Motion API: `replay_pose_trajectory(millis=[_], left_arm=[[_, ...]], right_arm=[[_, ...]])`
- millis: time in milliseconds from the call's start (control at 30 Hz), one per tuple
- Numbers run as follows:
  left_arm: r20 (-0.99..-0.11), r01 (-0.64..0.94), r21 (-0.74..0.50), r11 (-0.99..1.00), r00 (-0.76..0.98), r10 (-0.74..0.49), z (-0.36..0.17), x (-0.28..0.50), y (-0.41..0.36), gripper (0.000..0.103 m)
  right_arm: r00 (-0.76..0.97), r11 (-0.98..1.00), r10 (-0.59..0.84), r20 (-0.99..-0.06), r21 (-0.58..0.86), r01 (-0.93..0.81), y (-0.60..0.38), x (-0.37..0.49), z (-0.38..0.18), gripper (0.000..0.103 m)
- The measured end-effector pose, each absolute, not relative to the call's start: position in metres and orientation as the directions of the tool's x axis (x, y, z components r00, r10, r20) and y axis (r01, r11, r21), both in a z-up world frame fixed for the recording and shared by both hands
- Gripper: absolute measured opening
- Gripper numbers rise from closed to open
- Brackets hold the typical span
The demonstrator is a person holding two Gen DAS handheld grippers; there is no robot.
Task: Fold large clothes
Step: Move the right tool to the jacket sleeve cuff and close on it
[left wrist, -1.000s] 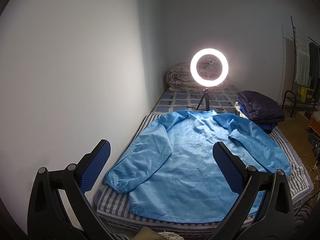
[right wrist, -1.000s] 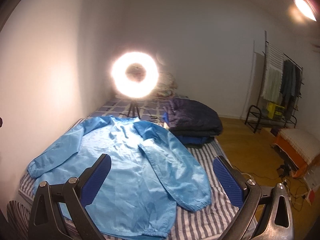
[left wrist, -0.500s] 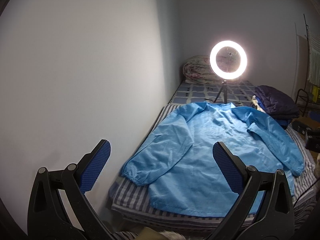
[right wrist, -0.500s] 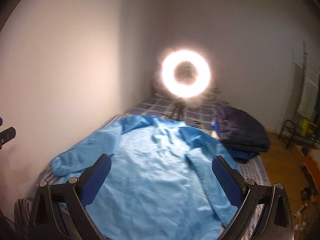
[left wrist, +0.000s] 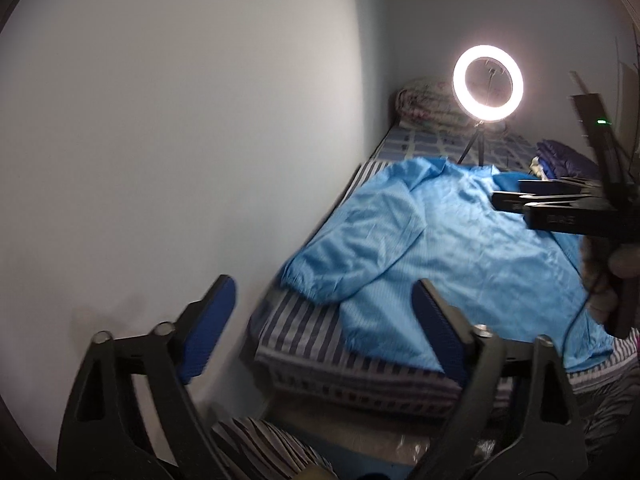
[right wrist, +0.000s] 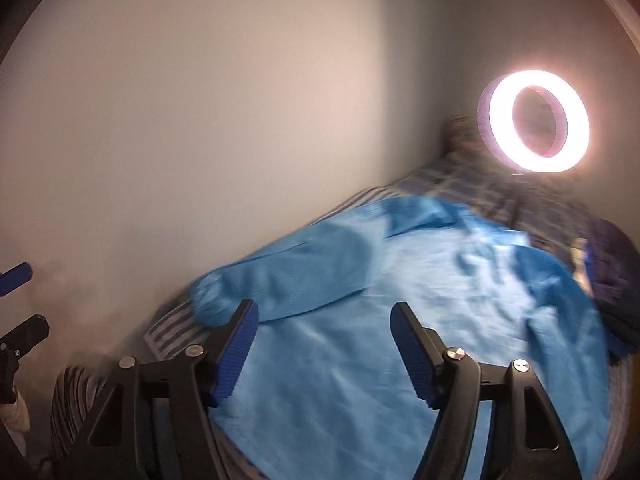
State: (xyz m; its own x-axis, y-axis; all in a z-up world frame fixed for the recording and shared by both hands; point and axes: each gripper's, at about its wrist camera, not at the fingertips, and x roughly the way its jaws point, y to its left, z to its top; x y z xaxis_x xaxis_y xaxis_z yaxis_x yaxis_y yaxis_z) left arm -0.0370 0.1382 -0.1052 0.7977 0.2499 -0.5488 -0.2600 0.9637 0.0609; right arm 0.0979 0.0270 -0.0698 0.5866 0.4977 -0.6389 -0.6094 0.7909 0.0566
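Light-blue jacket lay spread flat on striped bed, collar toward ring light; near sleeve lay along wall-side edge of bed. Left gripper hung above bed's near corner, jaws apart, just been closing, nothing between pads. Right gripper hung over jacket's lower body, jaws apart, narrower, just been closing, no cloth pinched. Dark folded bedding sat beside jacket's far shoulder

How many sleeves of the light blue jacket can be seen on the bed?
2. One sleeve lies along the wall side of the blue jacket, its cuff near the bed's front corner. The other sleeve runs down the opposite side.
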Motion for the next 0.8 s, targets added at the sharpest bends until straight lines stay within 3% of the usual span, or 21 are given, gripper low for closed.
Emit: replay_pose_trajectory(millis=[167,333,467,800], left_arm=[[-0.582,-0.295,0.053,0.954,0.768,0.269,-0.115,-0.053,0.15,0.072],[-0.604,-0.332,0.045,0.942,0.742,0.291,-0.122,-0.067,0.164,0.066],[-0.617,-0.361,0.034,0.932,0.726,0.304,-0.127,-0.073,0.174,0.061],[-0.649,-0.375,0.003,0.927,0.704,0.287,-0.14,-0.062,0.189,0.061]], right_arm=[[0.422,0.689,0.581,-0.696,0.145,-0.71,0.083,0.112,-0.112,0.06],[0.243,0.574,0.638,-0.731,0.24,-0.783,0.147,0.123,-0.156,0.06],[0.175,0.527,0.616,-0.768,0.236,-0.817,0.195,0.123,-0.186,0.06],[0.142,0.503,0.473,-0.87,0.134,-0.854,0.264,0.132,-0.252,0.06]])
